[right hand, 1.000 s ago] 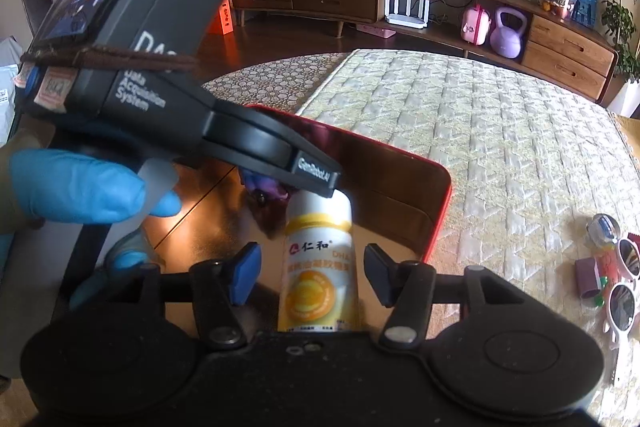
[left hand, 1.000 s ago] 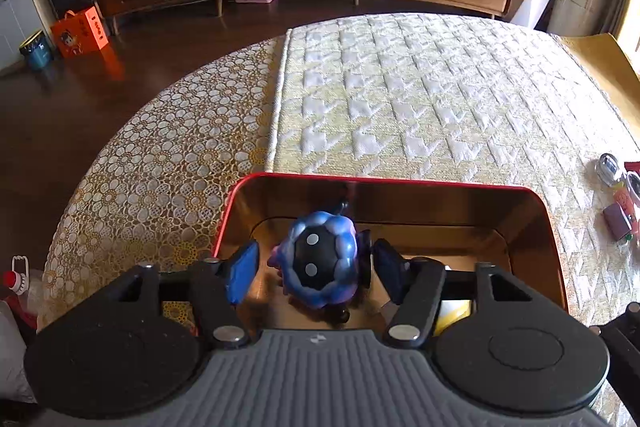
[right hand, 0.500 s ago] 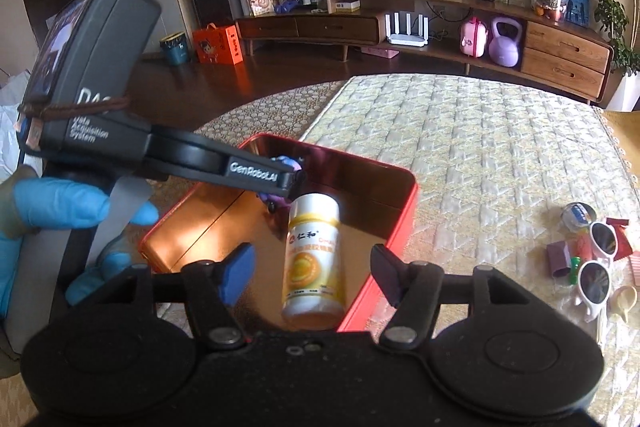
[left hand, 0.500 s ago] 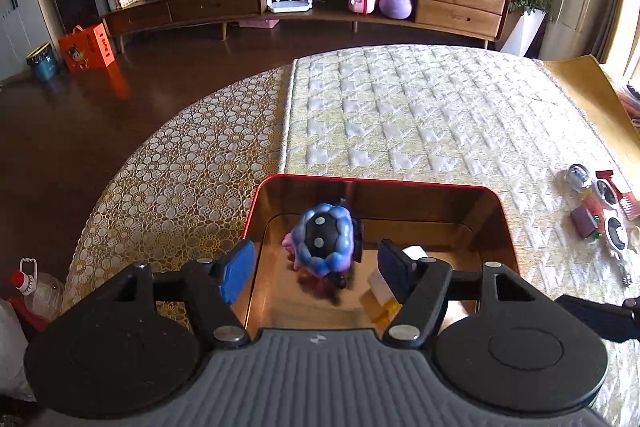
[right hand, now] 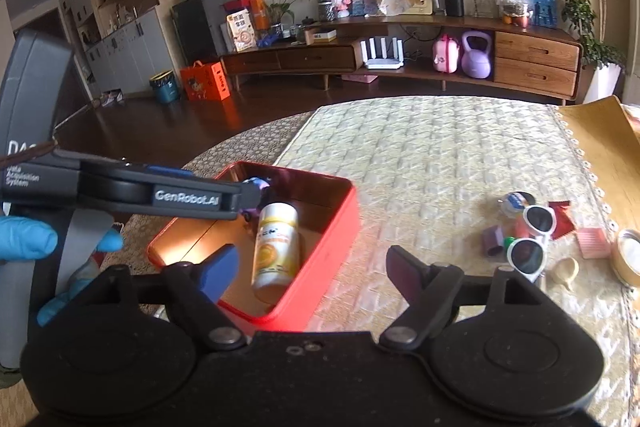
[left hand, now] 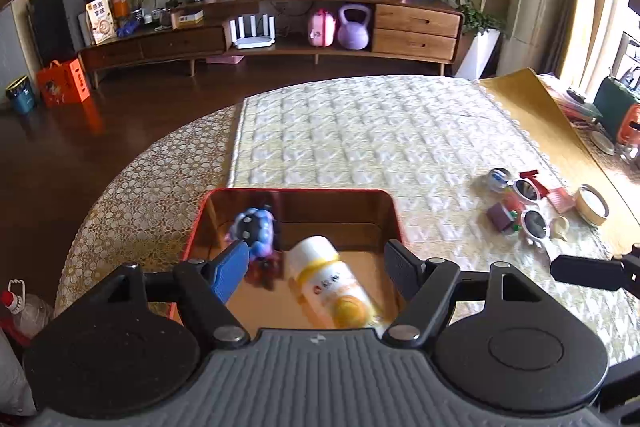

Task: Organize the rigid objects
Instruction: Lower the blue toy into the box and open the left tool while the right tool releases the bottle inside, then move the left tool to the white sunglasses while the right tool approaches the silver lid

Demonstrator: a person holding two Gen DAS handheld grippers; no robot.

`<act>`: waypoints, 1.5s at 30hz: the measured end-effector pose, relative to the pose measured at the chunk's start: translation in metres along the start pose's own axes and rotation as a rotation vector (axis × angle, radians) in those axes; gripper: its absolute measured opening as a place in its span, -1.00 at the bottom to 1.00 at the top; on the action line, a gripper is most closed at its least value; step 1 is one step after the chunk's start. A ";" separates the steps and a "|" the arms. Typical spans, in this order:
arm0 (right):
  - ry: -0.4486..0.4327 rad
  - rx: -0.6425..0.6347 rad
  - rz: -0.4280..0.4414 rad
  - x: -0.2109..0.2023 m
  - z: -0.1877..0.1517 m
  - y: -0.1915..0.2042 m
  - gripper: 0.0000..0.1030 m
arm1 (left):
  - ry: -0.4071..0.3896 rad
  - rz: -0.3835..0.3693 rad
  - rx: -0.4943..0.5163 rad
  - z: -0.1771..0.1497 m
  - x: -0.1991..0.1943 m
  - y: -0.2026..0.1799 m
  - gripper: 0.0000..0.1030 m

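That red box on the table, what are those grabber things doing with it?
A person in blue gloves holds a grabber in each hand and is tidying small things into the red box. A white and yellow bottle lies in it beside a blue and purple toy. Both grabbers, the left gripper and the right gripper, are opening and hold nothing. White sunglasses and other bits wait on the cloth.

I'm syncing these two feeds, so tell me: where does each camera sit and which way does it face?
Left wrist: on the left gripper, jaws opening, looking down into the red box; only its own fingers show.
Right wrist: on the right gripper, jaws opening, facing the box from its right; a gloved hand shows.
Shared: box, white bottle, blue toy, sunglasses.
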State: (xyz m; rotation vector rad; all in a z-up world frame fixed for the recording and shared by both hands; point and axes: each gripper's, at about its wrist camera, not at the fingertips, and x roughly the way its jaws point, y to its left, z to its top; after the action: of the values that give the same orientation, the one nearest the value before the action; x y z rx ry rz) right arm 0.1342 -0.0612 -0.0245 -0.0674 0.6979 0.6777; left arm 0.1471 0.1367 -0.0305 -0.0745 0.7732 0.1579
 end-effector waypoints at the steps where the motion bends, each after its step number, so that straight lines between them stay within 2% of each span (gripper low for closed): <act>1: -0.008 0.004 -0.008 -0.005 -0.002 -0.004 0.64 | -0.001 -0.009 0.002 -0.002 -0.003 -0.004 0.45; 13: -0.067 0.085 -0.100 -0.056 -0.029 -0.064 0.90 | 0.007 -0.095 0.015 -0.025 -0.023 -0.058 0.45; 15: -0.078 0.097 -0.121 -0.064 -0.032 -0.075 0.93 | 0.013 -0.103 0.013 -0.026 -0.023 -0.067 0.53; 16: -0.082 0.101 -0.130 -0.066 -0.033 -0.079 0.95 | 0.013 -0.107 0.007 -0.027 -0.023 -0.071 0.66; 26: -0.090 0.134 -0.241 -0.087 -0.046 -0.143 0.98 | 0.008 -0.147 0.013 -0.030 -0.011 -0.116 0.67; 32: -0.093 0.157 -0.307 -0.084 -0.049 -0.185 0.98 | -0.002 -0.172 0.030 -0.025 0.004 -0.143 0.67; 36: -0.090 0.150 -0.344 -0.075 -0.049 -0.209 0.98 | 0.004 -0.197 0.079 -0.022 0.023 -0.166 0.68; 45: -0.040 0.169 -0.382 -0.038 -0.047 -0.259 0.90 | 0.026 -0.188 0.125 -0.015 0.075 -0.204 0.67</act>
State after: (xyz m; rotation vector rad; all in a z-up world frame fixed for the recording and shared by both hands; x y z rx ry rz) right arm 0.2400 -0.2987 -0.0790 -0.0298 0.6781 0.2521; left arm 0.2244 -0.0572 -0.0917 -0.0303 0.7956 -0.0702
